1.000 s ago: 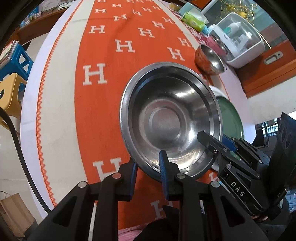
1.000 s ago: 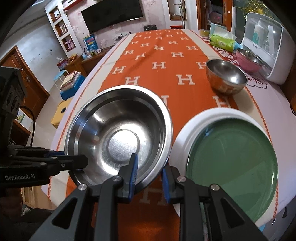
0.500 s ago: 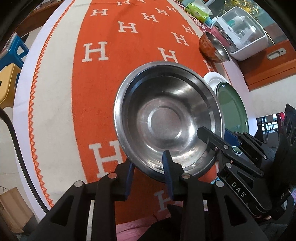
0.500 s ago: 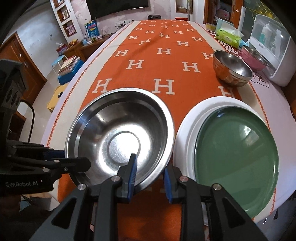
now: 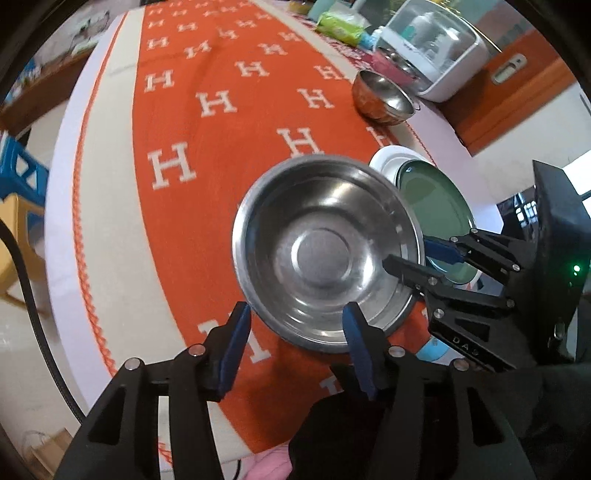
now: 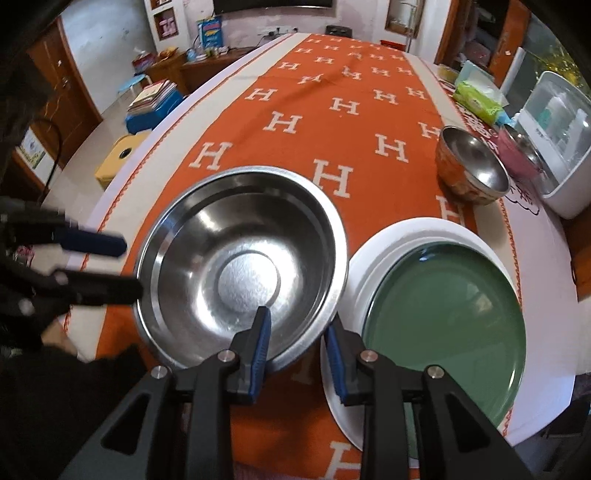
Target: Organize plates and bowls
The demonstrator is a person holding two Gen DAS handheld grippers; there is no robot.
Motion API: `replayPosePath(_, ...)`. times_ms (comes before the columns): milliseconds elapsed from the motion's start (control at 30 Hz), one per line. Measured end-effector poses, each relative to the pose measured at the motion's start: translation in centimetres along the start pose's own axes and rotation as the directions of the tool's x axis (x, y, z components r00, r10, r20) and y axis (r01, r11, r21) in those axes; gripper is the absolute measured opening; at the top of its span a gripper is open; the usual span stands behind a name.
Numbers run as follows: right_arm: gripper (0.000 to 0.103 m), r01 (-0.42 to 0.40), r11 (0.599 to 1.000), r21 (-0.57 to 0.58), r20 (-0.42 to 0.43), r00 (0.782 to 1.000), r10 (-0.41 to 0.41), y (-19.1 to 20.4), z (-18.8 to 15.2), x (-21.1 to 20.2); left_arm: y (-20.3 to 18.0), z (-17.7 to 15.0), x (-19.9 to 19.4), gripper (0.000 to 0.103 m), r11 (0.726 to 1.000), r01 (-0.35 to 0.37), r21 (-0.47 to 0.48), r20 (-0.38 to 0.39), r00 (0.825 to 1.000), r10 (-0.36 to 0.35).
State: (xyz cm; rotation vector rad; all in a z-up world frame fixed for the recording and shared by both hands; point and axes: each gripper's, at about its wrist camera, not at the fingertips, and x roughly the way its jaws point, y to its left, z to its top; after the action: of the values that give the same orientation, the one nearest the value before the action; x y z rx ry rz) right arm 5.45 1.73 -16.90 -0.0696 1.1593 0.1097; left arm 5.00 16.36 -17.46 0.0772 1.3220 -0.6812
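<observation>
Your left gripper [image 5: 295, 325] has just been opening off the steel bowl [image 5: 325, 251] on the counter [image 6: 535, 236], while your right gripper [image 6: 297, 328] straddles its rim loosely; lift now and it could slip against the green plate [image 6: 443, 314].

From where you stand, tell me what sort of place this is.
Probably a home living-dining room: a long table under an orange H-patterned cloth, a wall-mounted dark television screen over a cluttered wooden sideboard, and a white countertop dish cabinet.
</observation>
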Motion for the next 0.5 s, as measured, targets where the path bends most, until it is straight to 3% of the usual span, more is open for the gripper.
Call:
replayPosePath(167, 0.031, -0.017, 1.0, 0.002, -0.008, 1.0, 0.017, -1.0, -0.1, -0.6, 0.0, 0.7, -1.1, 0.051, 1.0, -0.015, 0.009, 0.043, 0.999, 0.014)
replayPosePath(333, 0.044, -0.051, 0.999, -0.01, 0.023, 0.998, 0.051, -1.7, -0.4, -1.9, -0.2, 1.6, -1.6, 0.051, 1.0, -0.017, 0.005, 0.074, 0.997, 0.016)
replayPosePath(500, 0.044, -0.051, 0.998, 0.025, 0.069, 0.996, 0.049, -3.1, -1.3, -3.5, -1.7, 2.8, -2.2, 0.053, 1.0, -0.017, 0.022, 0.107, 0.994, 0.015)
